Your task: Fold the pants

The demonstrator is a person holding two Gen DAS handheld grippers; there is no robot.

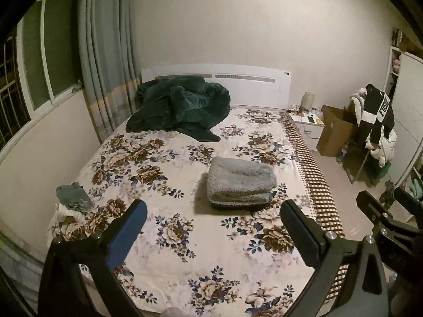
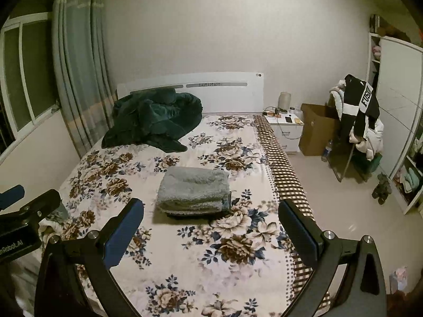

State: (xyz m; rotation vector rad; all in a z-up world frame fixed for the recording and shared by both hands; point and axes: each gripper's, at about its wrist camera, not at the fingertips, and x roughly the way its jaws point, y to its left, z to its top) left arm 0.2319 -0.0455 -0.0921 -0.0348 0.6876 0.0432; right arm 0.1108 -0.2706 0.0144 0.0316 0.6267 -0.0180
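Note:
Grey fleecy pants [image 1: 240,182] lie folded in a neat stack on the floral bedspread [image 1: 185,251], near the bed's right side; they also show in the right wrist view [image 2: 194,190]. My left gripper [image 1: 214,211] is open and empty, held above the bed on the near side of the stack. My right gripper [image 2: 211,211] is open and empty too, likewise short of the stack. The right gripper's fingers show at the right edge of the left wrist view [image 1: 375,208].
A dark green blanket [image 1: 179,105] is heaped by the white headboard [image 1: 251,82]. A small pile of clothes [image 1: 71,203] sits at the bed's left edge. A nightstand [image 1: 306,121], a cardboard box [image 1: 335,132] and a clothes-laden rack [image 1: 375,121] stand to the right.

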